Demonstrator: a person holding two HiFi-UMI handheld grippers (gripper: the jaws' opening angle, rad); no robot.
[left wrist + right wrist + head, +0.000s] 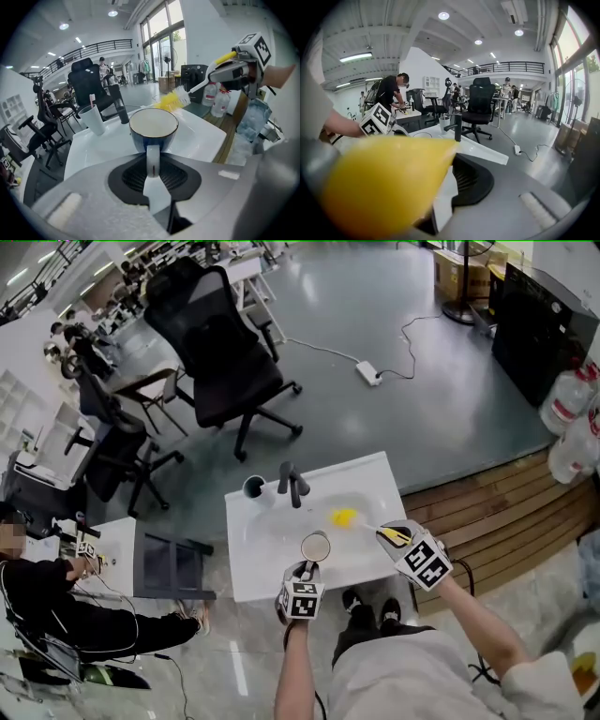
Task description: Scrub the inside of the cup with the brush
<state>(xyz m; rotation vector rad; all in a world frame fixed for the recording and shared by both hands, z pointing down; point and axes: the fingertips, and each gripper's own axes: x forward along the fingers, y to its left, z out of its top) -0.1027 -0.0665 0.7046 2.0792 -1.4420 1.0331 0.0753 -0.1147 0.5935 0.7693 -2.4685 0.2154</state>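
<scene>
Left gripper point(152, 174): jaws narrow, clamped on the white handle of the cup point(153, 133). The cup is blue outside and cream inside. It is held upright with its mouth facing up, over the near edge of the white sink point(272, 540).

Right gripper point(392, 534): jaws closed on the yellow handle of the brush point(345, 517). In the right gripper view the handle fills the foreground, so pad contact appears firm but is partly blurred.

Brush position: the yellow bristle head sits at about 2 o'clock from the cup in the head view, above the basin. It is near the cup rim but outside the cup, and the bristles are apart from the rim.

Surroundings, head view:
- Dark faucet point(292, 484) at 11 o'clock from the cup, on the far sink edge.
- White tumbler point(254, 487) at 10 o'clock, just beside the faucet.
- Black office chair point(220, 352) at 11 o'clock, well beyond the sink.
- Seated person point(37, 592) at 9 o'clock, well apart.
</scene>
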